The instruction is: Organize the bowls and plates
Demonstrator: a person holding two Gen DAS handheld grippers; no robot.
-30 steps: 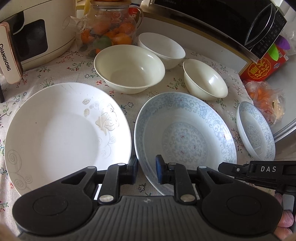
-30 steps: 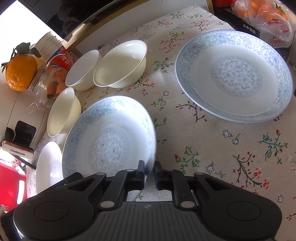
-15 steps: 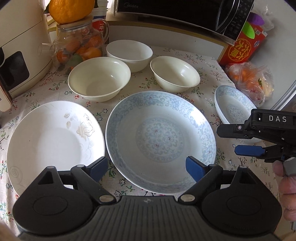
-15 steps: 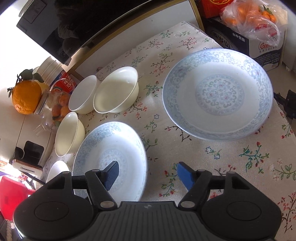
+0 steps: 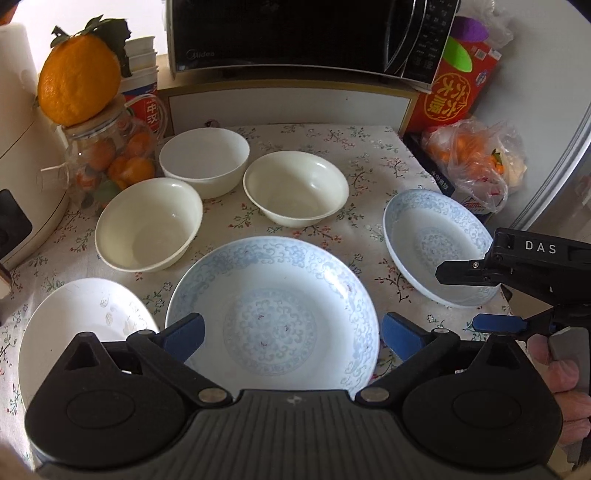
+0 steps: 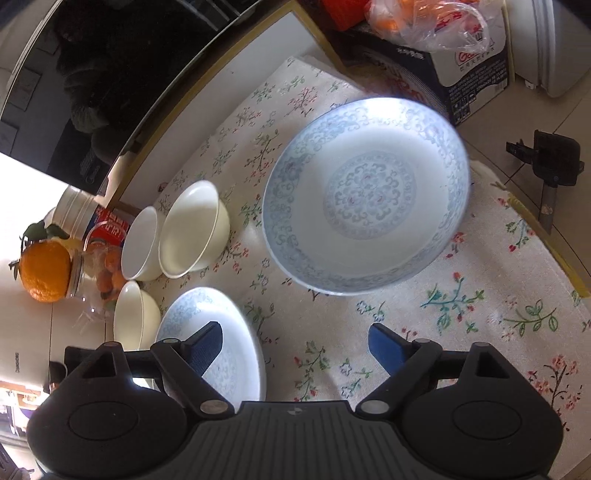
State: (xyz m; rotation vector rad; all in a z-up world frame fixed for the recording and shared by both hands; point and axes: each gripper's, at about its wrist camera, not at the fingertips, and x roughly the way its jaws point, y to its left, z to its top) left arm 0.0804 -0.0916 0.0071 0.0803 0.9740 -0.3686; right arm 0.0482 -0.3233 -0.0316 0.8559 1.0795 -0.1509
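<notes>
A large blue-patterned plate (image 5: 273, 314) lies on the floral tablecloth right in front of my open, empty left gripper (image 5: 291, 334). A white plate (image 5: 85, 325) lies to its left and a second blue-patterned plate (image 5: 432, 240) to its right. Three cream bowls (image 5: 147, 225) (image 5: 205, 160) (image 5: 295, 194) stand behind them. My right gripper (image 6: 295, 345) is open and empty above the cloth; it also shows in the left wrist view (image 5: 491, 295). In the right wrist view the right blue plate (image 6: 365, 195) lies ahead and the large one (image 6: 218, 343) at lower left.
A glass jar of oranges (image 5: 107, 158) with a big orange (image 5: 77, 81) on top stands at back left beside a white appliance (image 5: 22, 155). A microwave (image 5: 303, 33), a red box (image 5: 450, 92) and a bag of fruit (image 5: 476, 155) lie at the back and right.
Both grippers have opened from shut and pulled back and up from the large blue plate, which now lies flat on the cloth between the other two plates.
</notes>
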